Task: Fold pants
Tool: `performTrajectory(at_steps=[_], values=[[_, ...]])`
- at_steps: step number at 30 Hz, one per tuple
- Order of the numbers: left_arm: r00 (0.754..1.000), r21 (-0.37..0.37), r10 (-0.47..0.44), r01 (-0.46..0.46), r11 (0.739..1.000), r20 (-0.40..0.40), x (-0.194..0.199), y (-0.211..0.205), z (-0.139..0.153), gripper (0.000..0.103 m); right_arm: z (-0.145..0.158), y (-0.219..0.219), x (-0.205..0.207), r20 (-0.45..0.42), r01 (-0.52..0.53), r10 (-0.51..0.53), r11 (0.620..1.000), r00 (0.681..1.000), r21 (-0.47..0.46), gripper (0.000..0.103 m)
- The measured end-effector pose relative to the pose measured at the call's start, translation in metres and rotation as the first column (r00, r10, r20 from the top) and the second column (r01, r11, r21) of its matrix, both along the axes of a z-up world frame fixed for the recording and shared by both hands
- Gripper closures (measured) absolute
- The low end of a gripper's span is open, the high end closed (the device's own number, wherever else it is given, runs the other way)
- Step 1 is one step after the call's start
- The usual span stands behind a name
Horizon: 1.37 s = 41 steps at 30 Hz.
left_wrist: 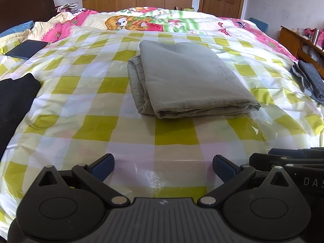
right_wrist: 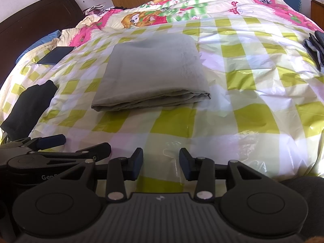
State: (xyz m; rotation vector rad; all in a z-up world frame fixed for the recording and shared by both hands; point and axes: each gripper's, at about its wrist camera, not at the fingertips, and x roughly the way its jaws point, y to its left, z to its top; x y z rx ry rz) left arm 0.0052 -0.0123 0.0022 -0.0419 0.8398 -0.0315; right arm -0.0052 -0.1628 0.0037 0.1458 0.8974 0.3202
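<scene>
Jaws of both grippers stand spread and empty, with the folded pants lying ahead of them on the bed.

The left gripper (left_wrist: pixel 163 168) has its 2 blue pads wide apart over the checked plastic sheet (left_wrist: pixel 91 109); the right gripper (right_wrist: pixel 161 163) holds a narrower gap, nothing between its pads either. The grey pants (left_wrist: pixel 188 77) sit well apart from both, already a compact stack of several layers. They lie straight ahead and slightly right of the left gripper, but ahead and to the left of the right one. Their long axis runs away from the cameras, the near edge showing the stacked layers. Neither hand looks clearly nearer. The fold looks finished, I judge; a black garment (right_wrist: pixel 26 109) lies at left.
</scene>
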Motion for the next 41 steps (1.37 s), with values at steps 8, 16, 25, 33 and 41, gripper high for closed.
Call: performTrajectory(at_steps=[8, 16, 25, 33, 41], values=[[1.0, 0.048, -0.012, 0.012, 0.999, -0.002, -0.0004, -0.0035, 0.0011, 0.0, -0.0002, 0.0007, -0.0007, 0.001, -0.001, 0.001, 1.0, 1.0, 0.001, 0.061], [1.0, 0.065, -0.01, 0.01, 0.998, 0.006, -0.0015, -0.0046, 0.0027, 0.0, 0.0, 0.0005, -0.0008, 0.001, -0.001, 0.001, 1.0, 1.0, 0.001, 0.061], [1.0, 0.069, -0.008, 0.007, 0.998, 0.011, -0.0026, -0.0046, 0.0039, 0.0, -0.0001, 0.0014, -0.0016, 0.001, -0.002, 0.002, 1.0, 1.0, 0.003, 0.06], [1.0, 0.072, -0.008, 0.007, 0.997, 0.016, -0.0033, -0.0057, 0.0046, 0.0, -0.0002, 0.0009, -0.0013, 0.001, -0.002, 0.002, 1.0, 1.0, 0.003, 0.06], [1.0, 0.071, -0.008, 0.007, 0.997, 0.015, -0.0034, -0.0059, 0.0053, 0.0, -0.0002, 0.0006, -0.0012, 0.001, -0.002, 0.002, 1.0, 1.0, 0.003, 0.06]])
